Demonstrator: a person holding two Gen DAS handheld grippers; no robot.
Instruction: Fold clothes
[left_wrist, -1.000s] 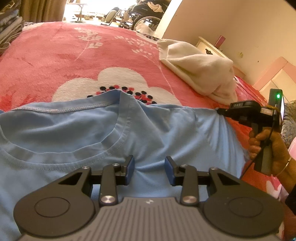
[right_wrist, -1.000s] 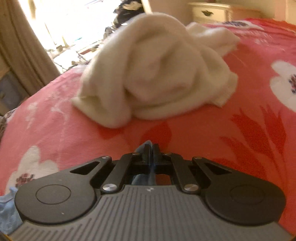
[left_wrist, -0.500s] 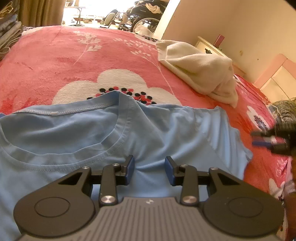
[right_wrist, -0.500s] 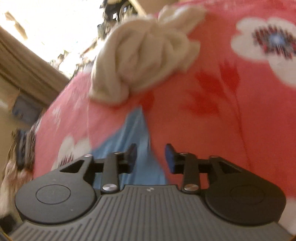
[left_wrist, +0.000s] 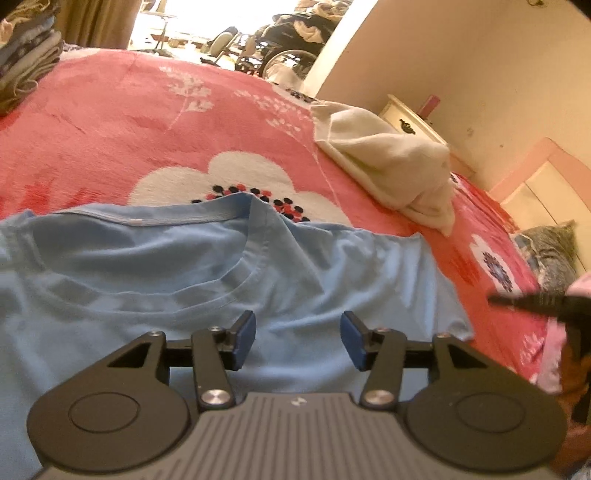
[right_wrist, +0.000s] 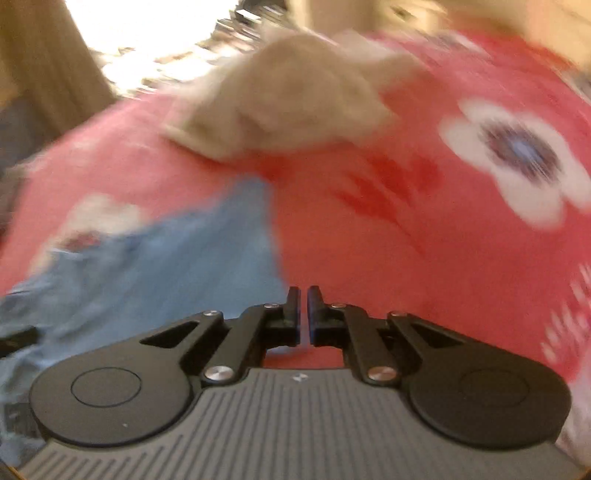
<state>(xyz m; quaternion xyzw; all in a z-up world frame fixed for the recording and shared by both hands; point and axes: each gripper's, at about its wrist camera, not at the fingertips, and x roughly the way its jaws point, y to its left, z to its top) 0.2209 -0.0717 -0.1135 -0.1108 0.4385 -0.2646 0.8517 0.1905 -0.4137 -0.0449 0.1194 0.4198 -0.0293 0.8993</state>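
- Left tongs (left_wrist: 297, 339): blue pads apart and opening, a wide gap between them, nothing pinched. They hover over the chest of the light blue T-shirt (left_wrist: 184, 280), just below its round collar.
- Right tongs (right_wrist: 302, 314): jaws drawn together to a thin slit, nothing between them; red blanket shows through the slit. View heavily motion-blurred.
- In the left wrist view the right tongs appear as a dark blurred shape at the right edge, beyond the shirt's sleeve and not touching it.
- T-shirt: lies spread flat, front up, on the bed, collar toward the far side. Right sleeve (left_wrist: 436, 295) extends toward the right edge of the cloth. In the right wrist view the shirt (right_wrist: 155, 266) lies left of the tongs.
- Red floral blanket (left_wrist: 110, 122) covers the bed under the shirt.
- Crumpled cream cloth (left_wrist: 391, 166) sits on the blanket beyond the shirt, apart from it.
- Stack of folded fabric (left_wrist: 26, 59) at far left.
- 1 white cabinet (left_wrist: 410, 118) against the wall.
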